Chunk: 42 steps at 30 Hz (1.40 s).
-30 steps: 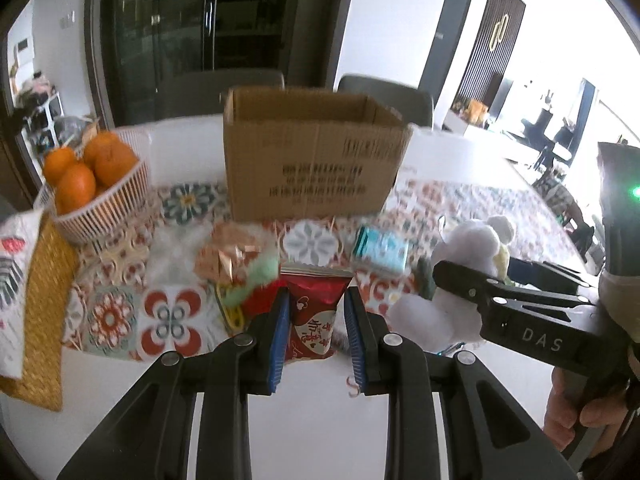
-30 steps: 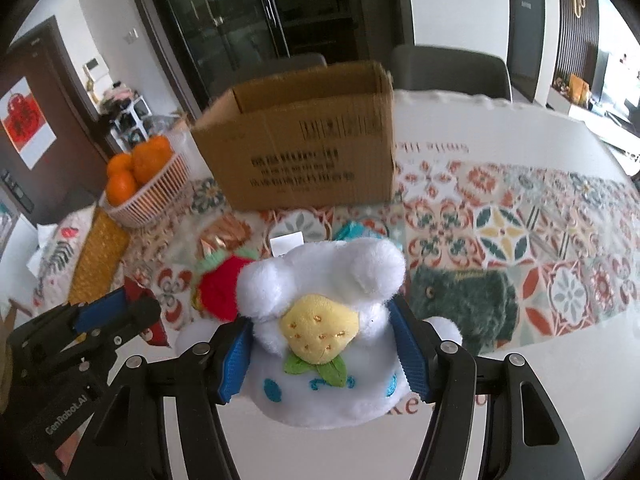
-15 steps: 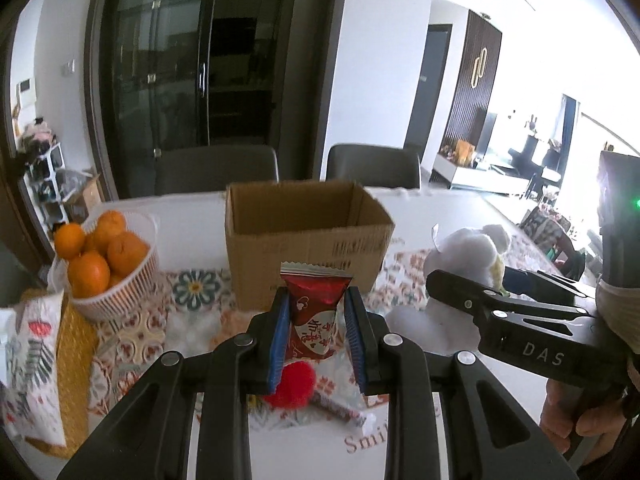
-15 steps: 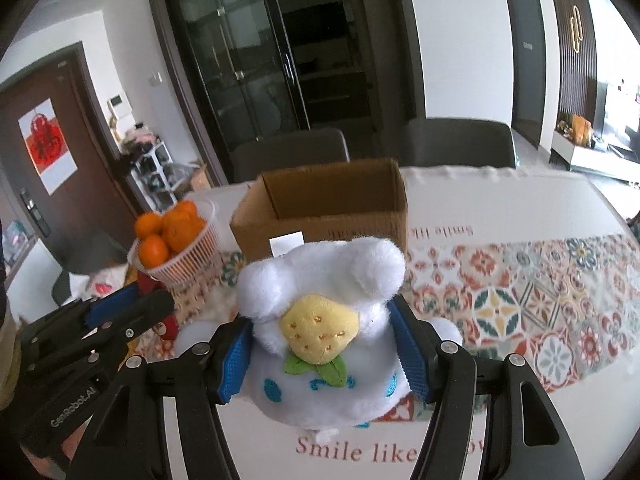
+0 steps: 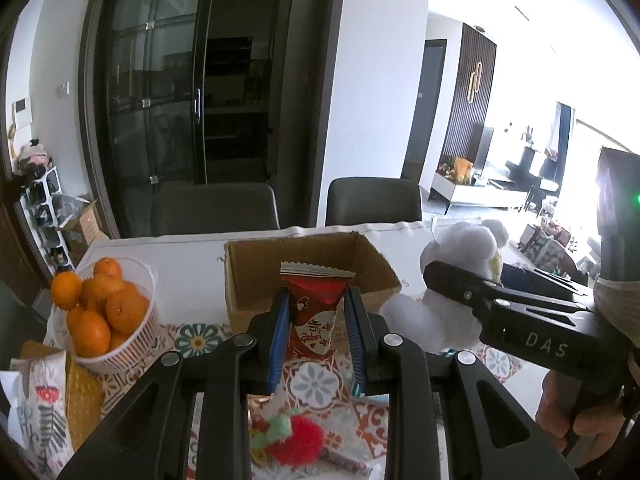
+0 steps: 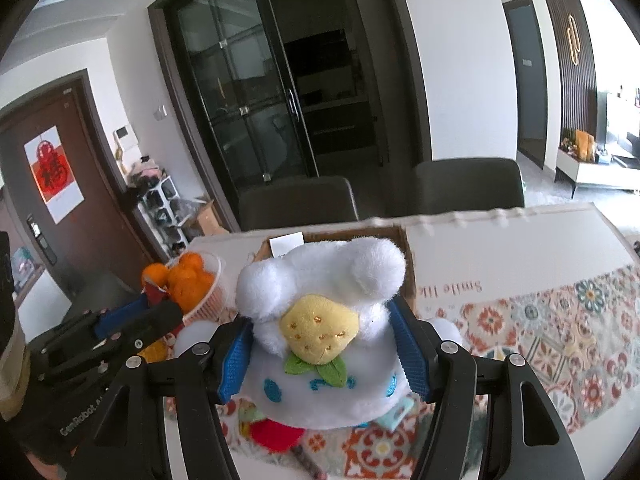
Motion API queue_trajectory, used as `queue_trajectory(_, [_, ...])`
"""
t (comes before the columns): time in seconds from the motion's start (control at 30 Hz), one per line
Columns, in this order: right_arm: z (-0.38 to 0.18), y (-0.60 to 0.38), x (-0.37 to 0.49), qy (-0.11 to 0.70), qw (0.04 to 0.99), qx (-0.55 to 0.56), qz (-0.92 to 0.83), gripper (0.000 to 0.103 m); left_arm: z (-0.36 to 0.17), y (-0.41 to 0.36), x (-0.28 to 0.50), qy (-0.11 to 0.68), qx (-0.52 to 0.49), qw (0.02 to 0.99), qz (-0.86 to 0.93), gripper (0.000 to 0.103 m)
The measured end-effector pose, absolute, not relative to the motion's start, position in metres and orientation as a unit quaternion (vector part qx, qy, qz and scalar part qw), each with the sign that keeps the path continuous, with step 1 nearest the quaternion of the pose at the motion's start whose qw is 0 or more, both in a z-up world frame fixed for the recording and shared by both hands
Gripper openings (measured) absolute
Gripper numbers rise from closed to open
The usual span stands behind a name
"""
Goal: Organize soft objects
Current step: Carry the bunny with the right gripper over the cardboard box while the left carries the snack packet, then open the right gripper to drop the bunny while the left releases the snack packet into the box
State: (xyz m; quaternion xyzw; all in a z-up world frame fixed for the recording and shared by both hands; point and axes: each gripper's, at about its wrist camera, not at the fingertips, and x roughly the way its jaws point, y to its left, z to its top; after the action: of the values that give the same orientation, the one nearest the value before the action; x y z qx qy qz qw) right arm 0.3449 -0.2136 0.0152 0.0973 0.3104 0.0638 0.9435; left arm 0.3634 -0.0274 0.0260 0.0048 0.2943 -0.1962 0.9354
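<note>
My left gripper [image 5: 316, 340] is shut on a red snack packet [image 5: 314, 312] and holds it up in front of the open cardboard box [image 5: 244, 276]. My right gripper [image 6: 322, 354] is shut on a white plush toy [image 6: 324, 320] with a yellow strawberry on it, held above the table near the box [image 6: 406, 256]. The plush [image 5: 460, 252] and right gripper also show at the right of the left wrist view. A red strawberry plush [image 5: 296, 440] lies on the patterned runner below.
A white basket of oranges [image 5: 100, 312] stands left of the box. A printed bag [image 5: 40, 408] on a yellow mat lies at far left. Two dark chairs [image 5: 216, 208] stand behind the table. A teal packet [image 6: 396, 412] lies on the runner under the plush.
Both grippers have risen well above the table with their loads and moved toward the box. The red packet left the runner in the left gripper.
</note>
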Motion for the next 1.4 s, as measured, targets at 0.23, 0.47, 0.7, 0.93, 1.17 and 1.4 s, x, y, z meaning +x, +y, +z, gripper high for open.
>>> queue_trajectory(0.23, [0.028, -0.216, 0.378, 0.296, 0.948, 0.092, 0.066, 0.065, 0.032, -0.034, 0.393, 0.294, 0.014, 0.937, -0.186, 0.028])
queue_trajectory(0.47, [0.028, -0.218, 0.409, 0.297, 0.948, 0.091, 0.073, 0.065, 0.030, -0.038, 0.434, 0.313, 0.011, 0.931, -0.186, 0.028])
queue_trajectory(0.7, [0.015, -0.221, 0.456, 0.320, 0.940, 0.086, 0.079, 0.065, 0.016, -0.042, 0.472, 0.343, 0.005, 0.920, -0.188, 0.028])
queue_trajectory(0.93, [-0.013, -0.226, 0.502, 0.372, 0.918, 0.099, 0.093, 0.065, -0.007, -0.047, 0.511, 0.382, 0.003, 0.905, -0.185, 0.028])
queue_trajectory(1.17, [-0.048, -0.230, 0.531, 0.430, 0.894, 0.093, 0.085, 0.068, -0.038, -0.058, 0.538, 0.427, 0.021, 0.885, -0.185, 0.033])
queue_trajectory(1.4, [-0.060, -0.232, 0.544, 0.451, 0.885, 0.078, 0.081, 0.081, -0.046, -0.057, 0.542, 0.439, 0.033, 0.884, -0.161, 0.055])
